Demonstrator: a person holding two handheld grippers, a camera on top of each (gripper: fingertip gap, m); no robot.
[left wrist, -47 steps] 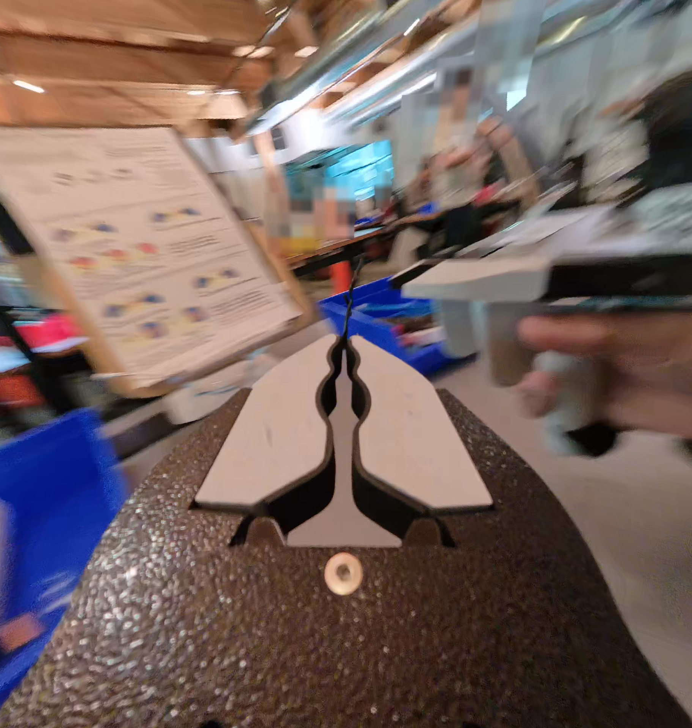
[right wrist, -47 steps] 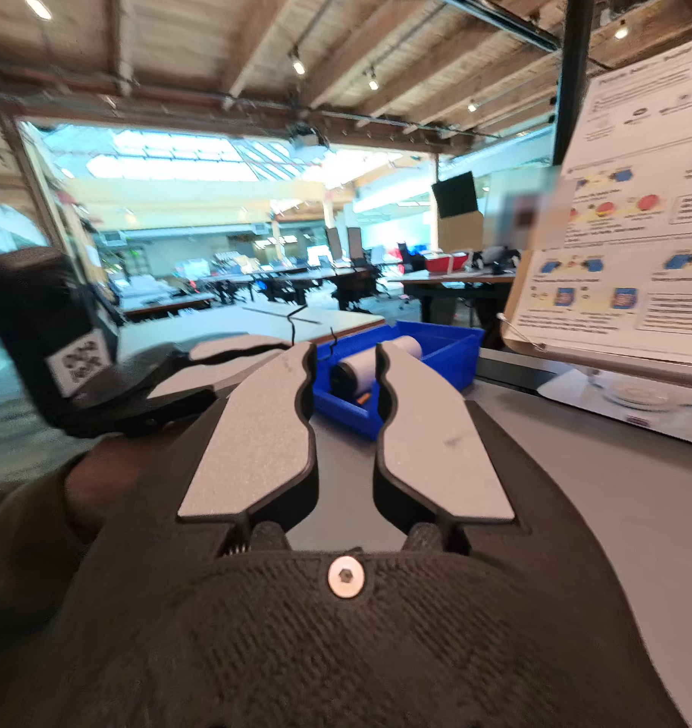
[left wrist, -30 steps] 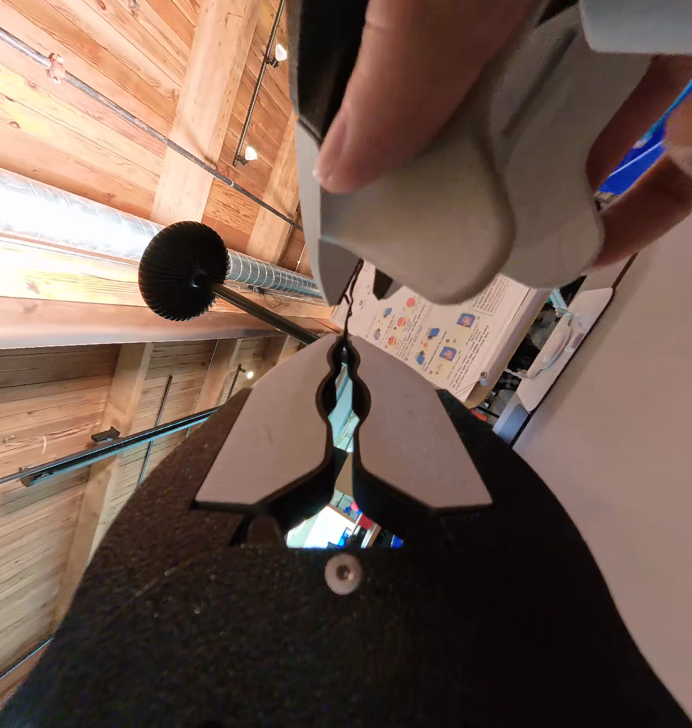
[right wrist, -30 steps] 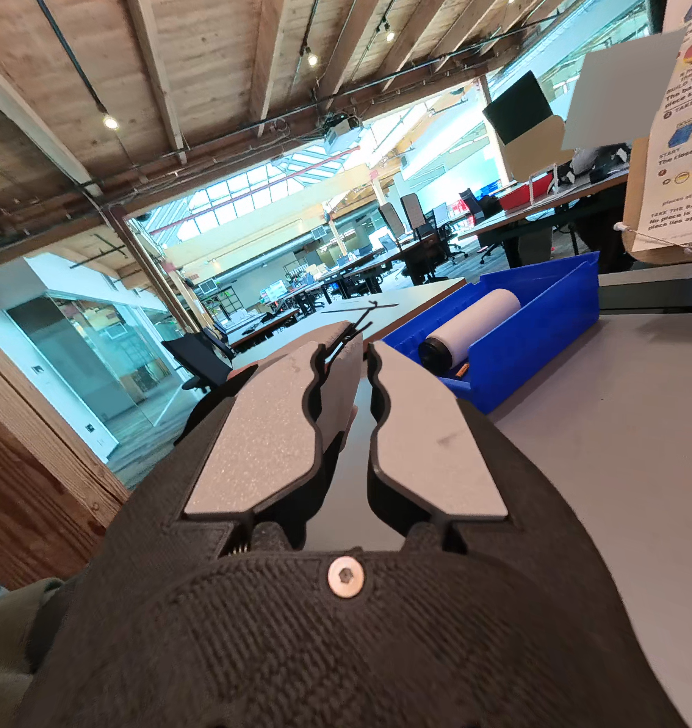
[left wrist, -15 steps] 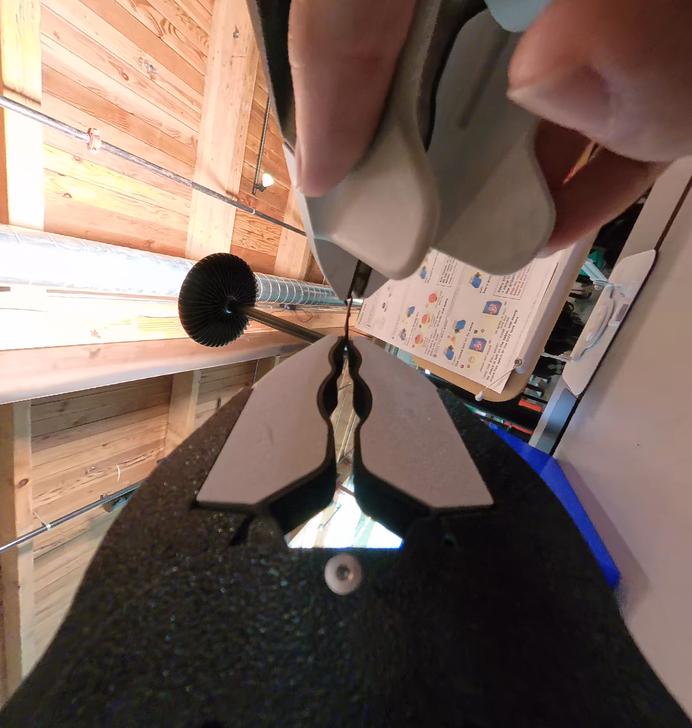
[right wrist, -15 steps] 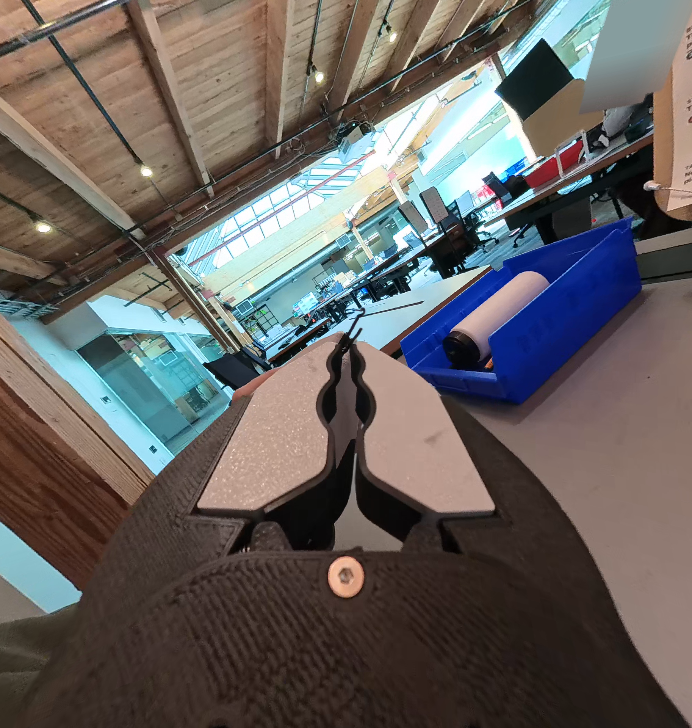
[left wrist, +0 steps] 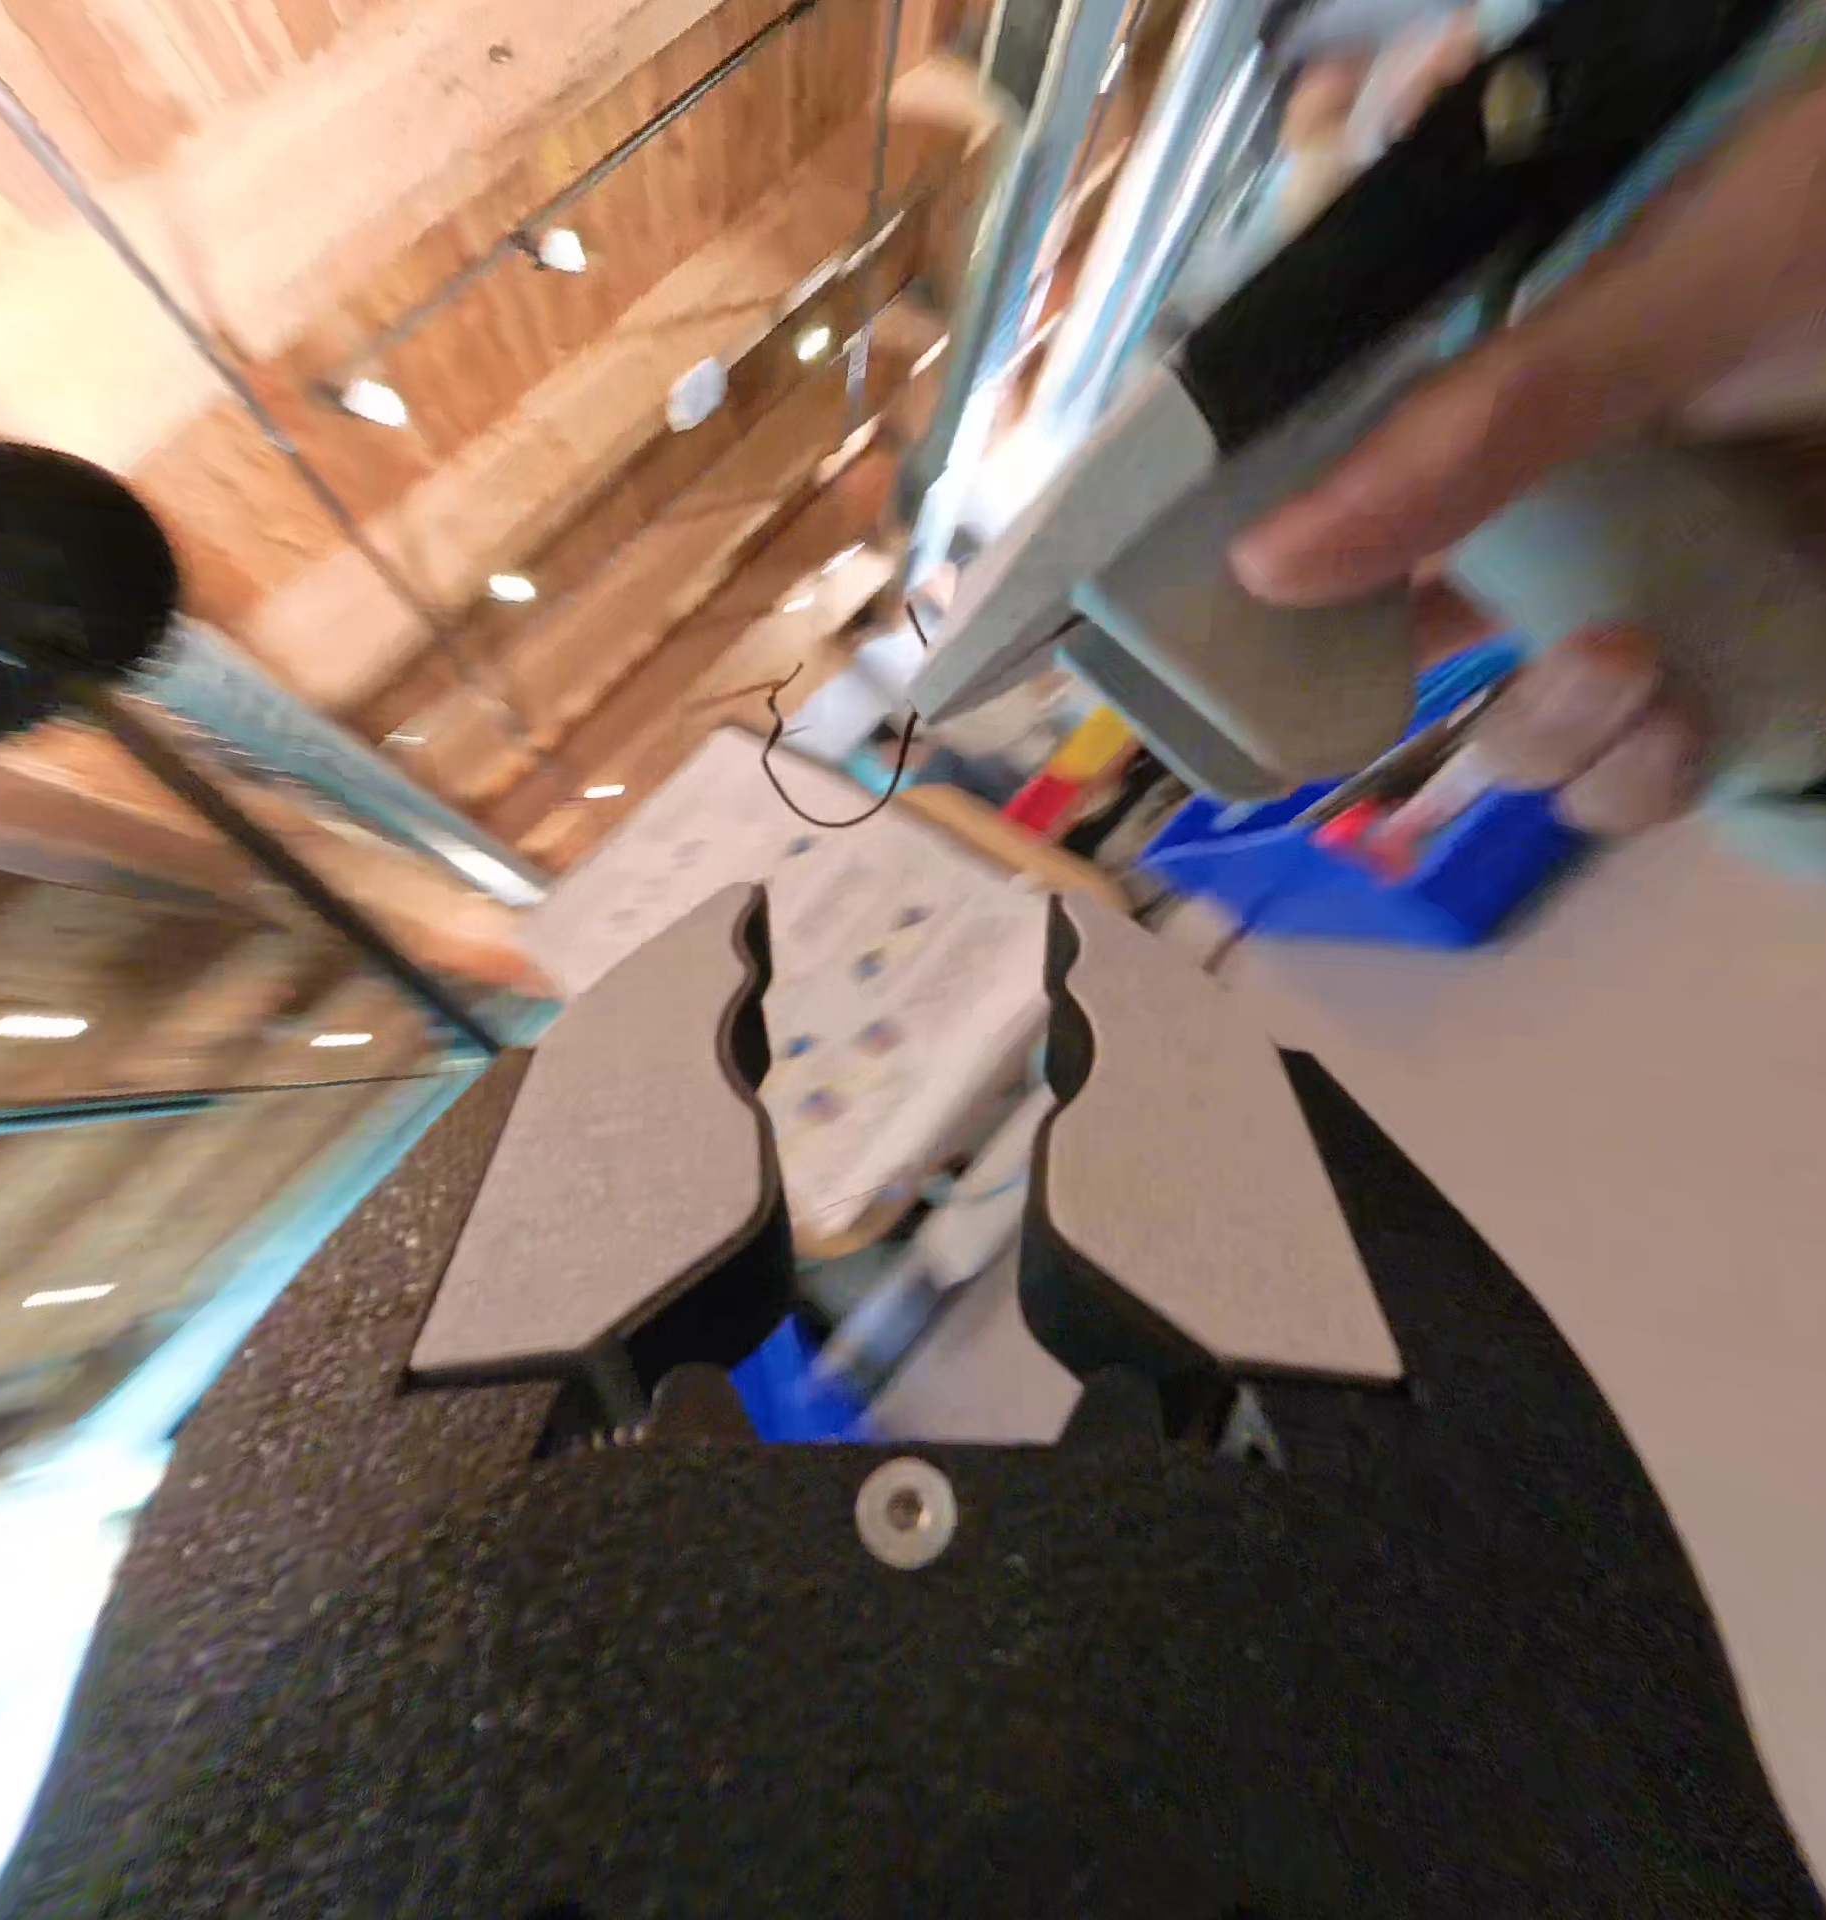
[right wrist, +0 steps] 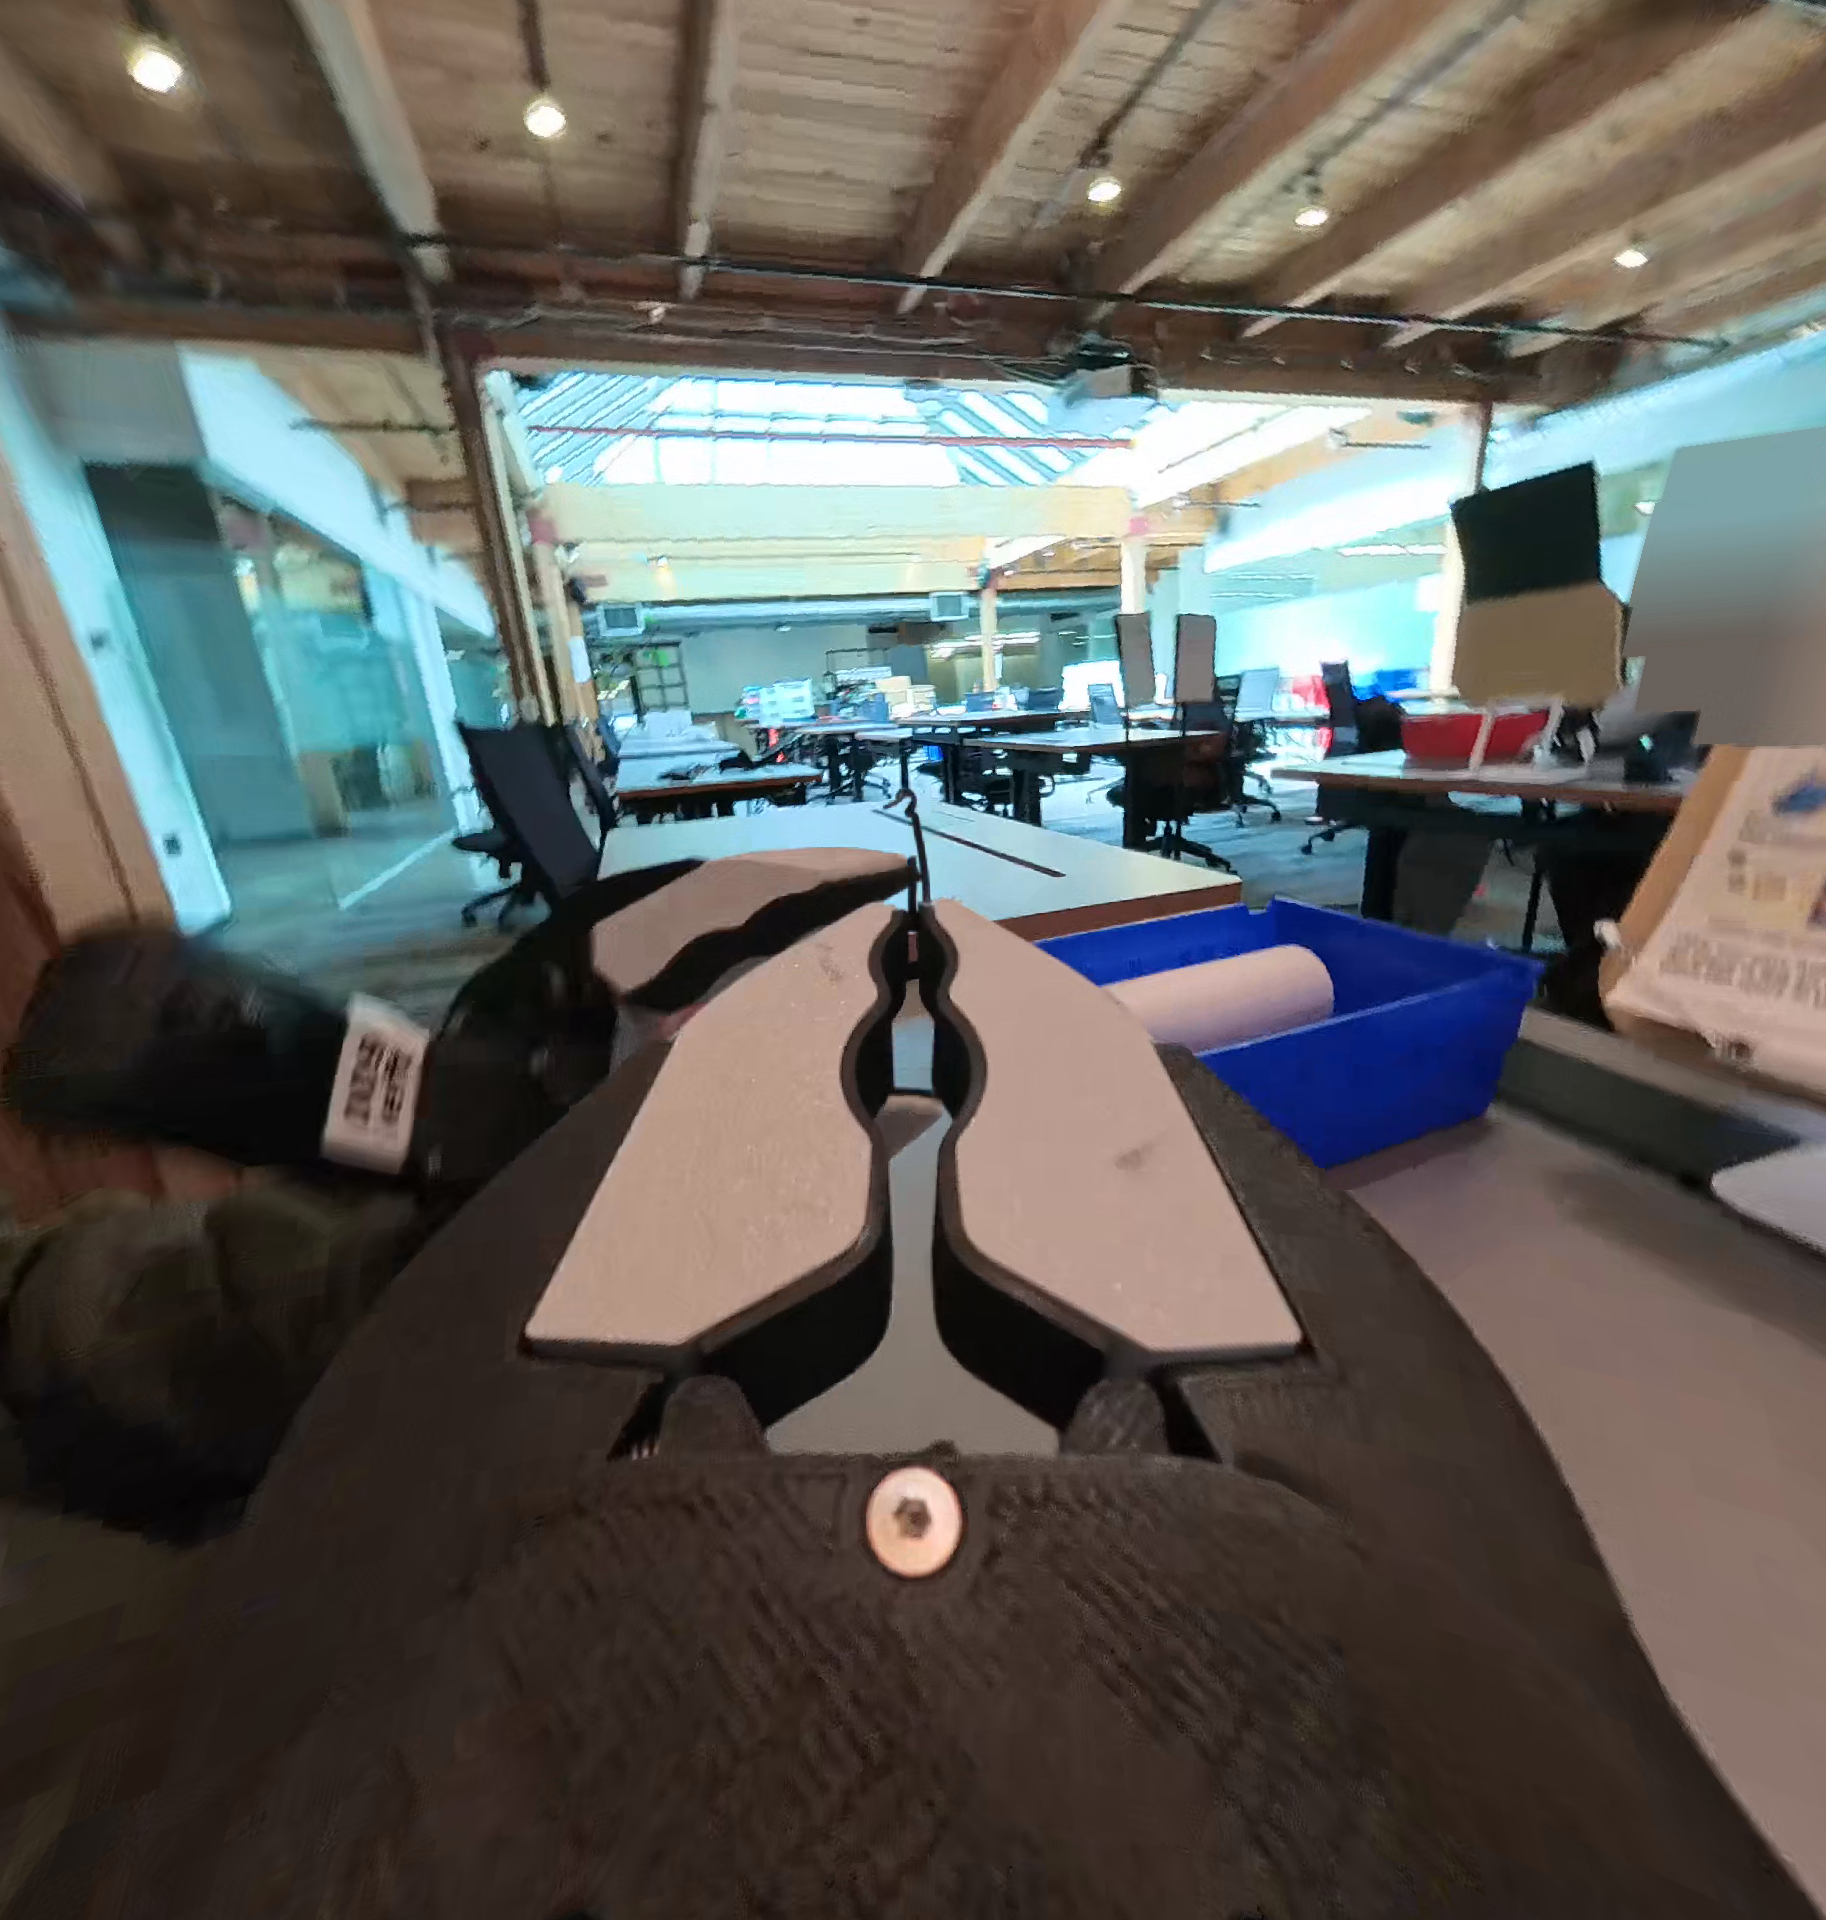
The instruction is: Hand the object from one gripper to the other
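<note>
The object is a thin black bent wire [left wrist: 831, 824]. In the left wrist view it hangs from the tips of my right gripper [left wrist: 930, 707], which a hand [left wrist: 1574, 395] holds at the upper right. My left gripper [left wrist: 904, 904] is open and empty, just below the wire and apart from it. In the right wrist view my right gripper [right wrist: 914, 912] is shut on the wire [right wrist: 917, 831], whose hooked end sticks up above the tips. One finger [right wrist: 722, 894] of the left gripper shows just left of it. The left wrist view is motion-blurred.
A blue bin [right wrist: 1408, 1049] with a white roll [right wrist: 1231, 997] stands on the grey table [right wrist: 1615, 1403] to the right; it also shows in the left wrist view [left wrist: 1335, 894]. A board with a printed sheet [right wrist: 1782, 904] stands at far right.
My left gripper has opened and let go of the wire, then drawn back. My right gripper closed on the wire half a second ago and now holds it alone.
</note>
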